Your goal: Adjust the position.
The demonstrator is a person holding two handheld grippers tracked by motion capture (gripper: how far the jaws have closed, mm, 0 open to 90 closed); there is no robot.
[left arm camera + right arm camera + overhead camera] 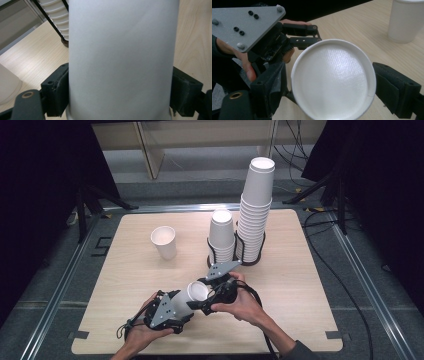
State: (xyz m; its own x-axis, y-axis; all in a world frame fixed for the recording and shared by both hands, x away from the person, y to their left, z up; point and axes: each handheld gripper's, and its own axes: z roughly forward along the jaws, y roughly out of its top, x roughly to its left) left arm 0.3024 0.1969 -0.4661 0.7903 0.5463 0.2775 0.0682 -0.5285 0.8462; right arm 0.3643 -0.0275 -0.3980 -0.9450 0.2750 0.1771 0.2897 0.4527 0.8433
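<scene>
I'm clamping the left tool (pixel 182 306) tight round this flimsy paper cup's (pixel 192 295) base while the right tool (pixel 206 296) is sitting open at its stiffer rim.

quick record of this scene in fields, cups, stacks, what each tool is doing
held cup: white paper cup, lying tilted, mouth toward the right tool
left tool: shut on the cup's body, a jaw against each side
right tool: at the cup's rim, one jaw on each side; contact cannot be told
loose cup: single white cup standing upright on the table, left of the stacks
short stack: cups nested mouth down in a black wire holder
tall stack: just right of the short one
</scene>
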